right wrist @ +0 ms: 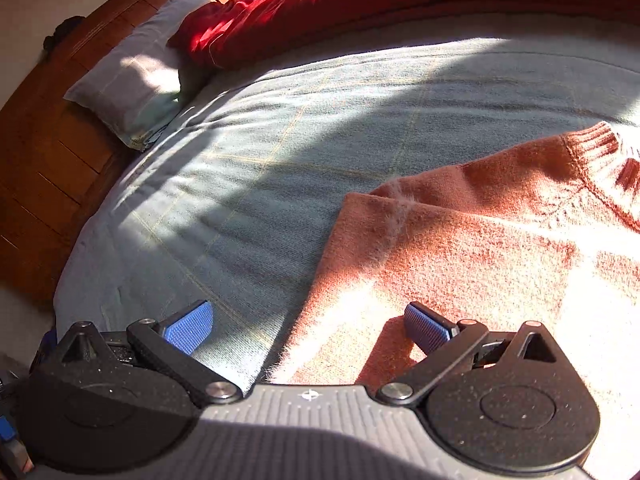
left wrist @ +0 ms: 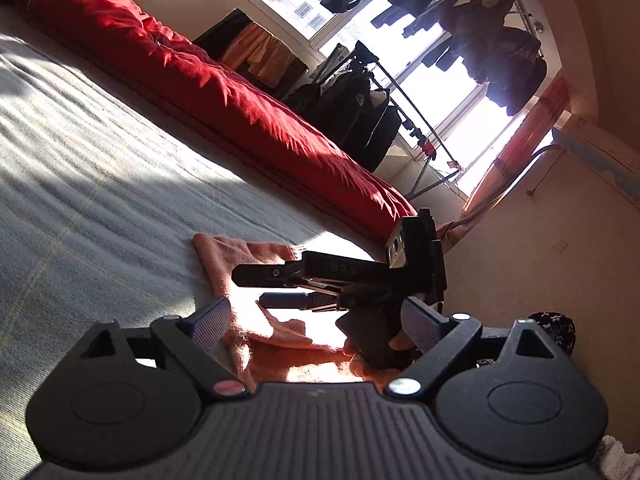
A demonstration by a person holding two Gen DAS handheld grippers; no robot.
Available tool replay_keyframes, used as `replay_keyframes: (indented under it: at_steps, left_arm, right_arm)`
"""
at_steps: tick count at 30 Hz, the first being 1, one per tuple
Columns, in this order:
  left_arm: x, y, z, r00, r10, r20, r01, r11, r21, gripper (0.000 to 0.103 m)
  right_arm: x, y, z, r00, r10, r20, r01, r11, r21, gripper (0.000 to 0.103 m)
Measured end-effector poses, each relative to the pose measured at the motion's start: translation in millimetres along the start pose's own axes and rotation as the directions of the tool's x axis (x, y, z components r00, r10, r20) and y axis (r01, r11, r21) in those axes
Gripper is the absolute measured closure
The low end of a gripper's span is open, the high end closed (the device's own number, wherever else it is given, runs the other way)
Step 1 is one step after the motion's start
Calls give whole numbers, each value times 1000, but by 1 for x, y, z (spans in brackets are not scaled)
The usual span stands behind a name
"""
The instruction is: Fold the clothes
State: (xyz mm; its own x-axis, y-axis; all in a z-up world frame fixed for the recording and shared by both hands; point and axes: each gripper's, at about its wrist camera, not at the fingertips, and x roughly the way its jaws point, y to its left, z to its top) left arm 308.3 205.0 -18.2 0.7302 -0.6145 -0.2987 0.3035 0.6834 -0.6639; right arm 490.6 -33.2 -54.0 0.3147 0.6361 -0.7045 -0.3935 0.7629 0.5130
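Note:
An orange knitted sweater point(right wrist: 460, 248) lies spread on the grey-blue bed blanket point(right wrist: 280, 152), its ribbed collar point(right wrist: 592, 146) at the far right. My right gripper point(right wrist: 310, 328) is open just above the sweater's left edge, with one blue pad point(right wrist: 190, 330) over the blanket and the other over the knit. In the left wrist view the sweater point(left wrist: 256, 336) is rumpled in bright sun. My left gripper point(left wrist: 316, 326) is open low over it, holding nothing. Beyond it the right gripper point(left wrist: 250, 287) shows side-on with its fingers apart, held by a hand point(left wrist: 376, 344).
A red duvet point(left wrist: 180, 80) is bunched along the far side of the bed. A pillow point(right wrist: 136, 80) lies against the wooden headboard point(right wrist: 44, 152). A clothes rack point(left wrist: 360, 112) with dark garments stands by the sunlit window point(left wrist: 440, 92). A pale wall point(left wrist: 540, 248) rises on the right.

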Motion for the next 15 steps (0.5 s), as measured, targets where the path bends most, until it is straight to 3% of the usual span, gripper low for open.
replay_keyframes:
  at_steps: [8, 11, 14, 15]
  left_arm:
    - [47, -15, -12, 989, -81, -121, 83, 996, 17, 9]
    - [71, -10, -17, 975, -112, -191, 106, 993, -43, 9]
    - [92, -3, -27, 960, -92, -266, 79, 995, -58, 9]
    - [99, 1, -30, 954, -57, -293, 40, 997, -62, 9]
  right_arm:
    - [-61, -43, -6, 996, -68, 53, 62, 992, 113, 0]
    - [-74, -69, -19, 993, -108, 43, 99, 980, 175, 0]
    - [-91, -87, -31, 990, -123, 68, 106, 971, 213, 0]
    - [-97, -90, -33, 987, -137, 83, 115, 969, 221, 0]
